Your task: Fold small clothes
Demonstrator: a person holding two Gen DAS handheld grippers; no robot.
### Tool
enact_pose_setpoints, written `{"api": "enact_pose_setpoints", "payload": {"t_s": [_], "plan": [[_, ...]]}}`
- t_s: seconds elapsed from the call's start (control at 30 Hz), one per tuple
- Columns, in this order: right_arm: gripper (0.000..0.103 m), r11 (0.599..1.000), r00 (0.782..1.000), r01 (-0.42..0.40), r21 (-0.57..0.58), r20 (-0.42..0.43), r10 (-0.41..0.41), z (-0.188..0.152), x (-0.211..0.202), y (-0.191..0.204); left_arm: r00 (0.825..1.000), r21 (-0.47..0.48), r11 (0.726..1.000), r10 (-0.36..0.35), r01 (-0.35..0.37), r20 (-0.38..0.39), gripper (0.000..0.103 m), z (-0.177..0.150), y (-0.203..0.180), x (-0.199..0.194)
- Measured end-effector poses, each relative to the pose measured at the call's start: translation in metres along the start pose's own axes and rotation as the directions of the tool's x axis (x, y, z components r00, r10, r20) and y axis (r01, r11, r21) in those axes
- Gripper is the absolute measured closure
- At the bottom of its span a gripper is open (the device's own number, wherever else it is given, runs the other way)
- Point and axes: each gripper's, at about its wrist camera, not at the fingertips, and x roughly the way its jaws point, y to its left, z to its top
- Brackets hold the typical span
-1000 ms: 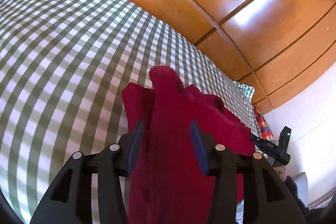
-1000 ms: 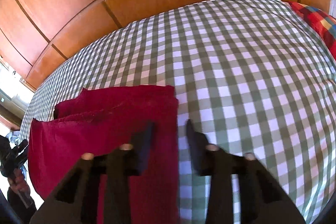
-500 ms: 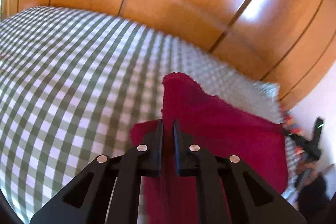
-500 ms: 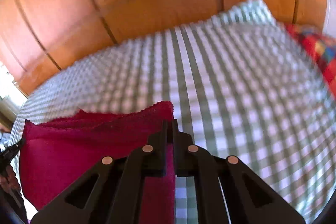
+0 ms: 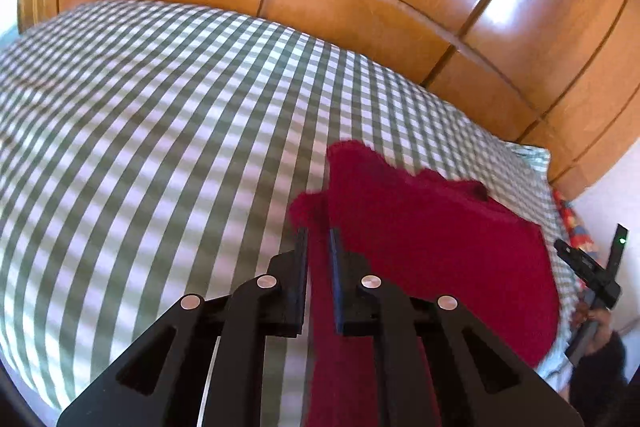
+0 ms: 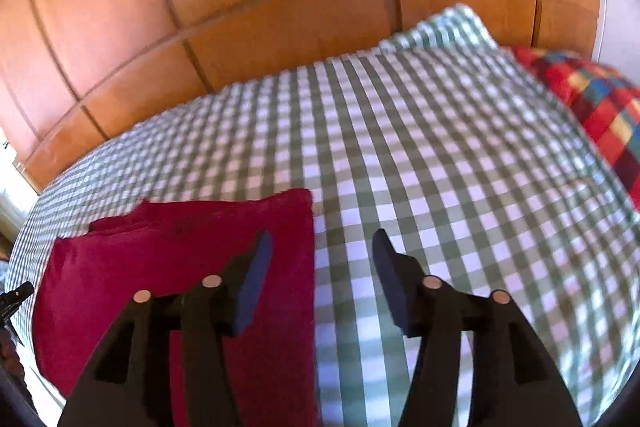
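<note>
A dark red garment lies folded on the green-and-white checked bedspread. My left gripper is shut on its near left edge, with a strip of red fabric pinched between the pads. In the right wrist view the same garment lies flat at lower left. My right gripper hovers over its right edge. Its jaws are opening and stand wide apart, the left fingertip over the cloth, the right one over bare bedspread; the pads press on nothing.
Glossy wooden wardrobe panels rise behind the bed. A checked pillow and a red, blue and yellow plaid cloth lie at the far right. A hand with the other gripper shows at the bed's right edge.
My right gripper, shut on the garment's edge half a second ago, has opened and let it drop flat. My left gripper closed on the fabric a second ago and stays shut.
</note>
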Motion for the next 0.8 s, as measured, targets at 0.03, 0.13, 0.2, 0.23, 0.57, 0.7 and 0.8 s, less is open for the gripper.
{"api": "enact_pose_setpoints", "payload": {"t_s": [0.03,0.13,0.2,0.23,0.57,0.7,0.8], "plan": [[0.045,1.000,1.000,-0.021,-0.018,0.012,0.022,-0.005,-0.010,0.005,1.000,-0.001,1.000,-0.031,0.031,-0.004,0.095,-0.010,0.004,-0.011],[0.043,0.995,0.996,-0.081,-0.065,0.018,0.082,-0.023,-0.029,0.022,0.991,-0.011,0.991,-0.134,0.134,-0.008,0.059,-0.040,0.009,-0.036],[0.042,0.987,0.992,-0.122,-0.100,0.006,0.123,-0.035,-0.034,0.039,0.986,0.009,0.986,-0.166,0.166,-0.007,0.048,-0.060,0.007,-0.049],[0.042,0.982,0.989,-0.149,-0.115,-0.007,0.149,-0.041,-0.035,0.047,0.985,0.021,0.985,-0.172,0.172,-0.017,0.048,-0.069,0.007,-0.053],[0.042,0.959,0.977,-0.199,-0.201,-0.120,0.177,-0.077,-0.007,0.097,0.965,0.055,0.967,-0.245,0.251,-0.096,0.090,-0.109,0.003,-0.043],[0.049,0.968,0.975,-0.190,-0.163,-0.147,0.166,-0.082,0.008,0.081,0.972,0.103,0.968,-0.219,0.228,-0.085,0.097,-0.108,0.001,-0.047],[0.050,0.964,0.980,-0.179,-0.196,-0.125,0.157,-0.088,0.014,0.080,0.983,0.182,0.971,-0.134,0.156,-0.126,0.097,-0.112,0.000,-0.035]]}}
